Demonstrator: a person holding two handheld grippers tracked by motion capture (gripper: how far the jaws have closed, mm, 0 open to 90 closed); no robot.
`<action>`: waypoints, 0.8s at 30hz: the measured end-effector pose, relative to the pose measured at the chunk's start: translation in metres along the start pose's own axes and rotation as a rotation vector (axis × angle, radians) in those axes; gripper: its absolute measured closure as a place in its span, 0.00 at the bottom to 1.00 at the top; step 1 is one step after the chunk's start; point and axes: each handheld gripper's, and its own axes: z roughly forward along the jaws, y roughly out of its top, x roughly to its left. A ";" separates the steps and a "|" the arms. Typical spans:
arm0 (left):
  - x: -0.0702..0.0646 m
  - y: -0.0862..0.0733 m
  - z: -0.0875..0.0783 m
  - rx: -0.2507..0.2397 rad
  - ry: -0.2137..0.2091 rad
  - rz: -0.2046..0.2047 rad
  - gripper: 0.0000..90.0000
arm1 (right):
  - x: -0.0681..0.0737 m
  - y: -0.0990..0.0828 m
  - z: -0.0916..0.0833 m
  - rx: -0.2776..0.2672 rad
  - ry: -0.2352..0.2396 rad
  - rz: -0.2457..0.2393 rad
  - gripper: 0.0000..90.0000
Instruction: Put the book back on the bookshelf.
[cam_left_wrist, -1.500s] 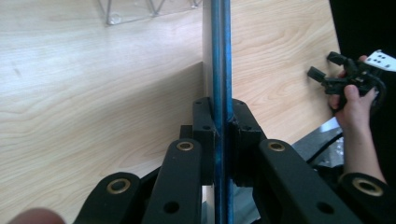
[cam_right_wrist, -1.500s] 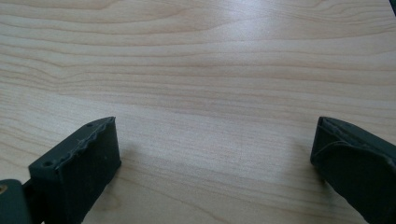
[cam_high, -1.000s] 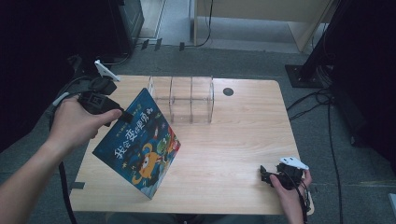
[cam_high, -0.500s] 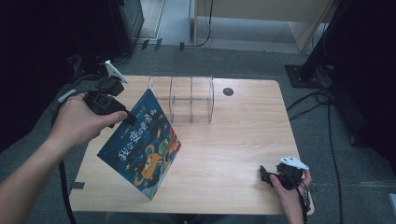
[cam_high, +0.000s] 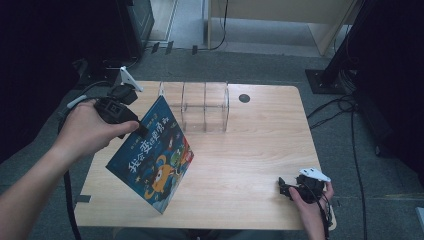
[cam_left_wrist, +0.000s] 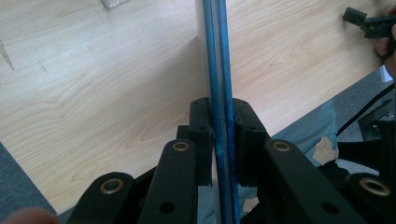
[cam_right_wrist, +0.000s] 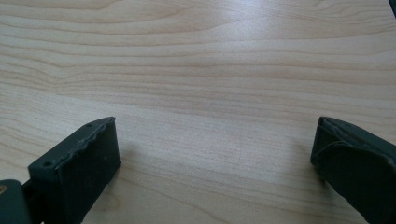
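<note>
One book (cam_high: 152, 155), clamped by the left hand-held gripper (cam_high: 142, 131), has tilted steeper toward the acrylic rack (cam_high: 205, 105); the right hand-held gripper (cam_high: 285, 189) rests apart.

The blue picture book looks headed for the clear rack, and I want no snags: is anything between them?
Nothing visible: the blue picture book, held in the left gripper, has only bare wooden table between it and the clear acrylic divider rack.
</note>
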 end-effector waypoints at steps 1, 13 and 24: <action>-0.001 0.000 0.000 0.004 0.007 0.000 0.91 | 0.000 0.000 0.000 0.000 0.000 0.000 0.01; -0.007 0.004 0.000 0.021 0.018 0.005 0.93 | 0.000 0.000 0.000 0.001 -0.002 0.003 0.01; 0.003 0.010 -0.007 0.011 0.072 -0.030 0.94 | 0.000 0.000 0.000 0.000 -0.004 0.004 0.01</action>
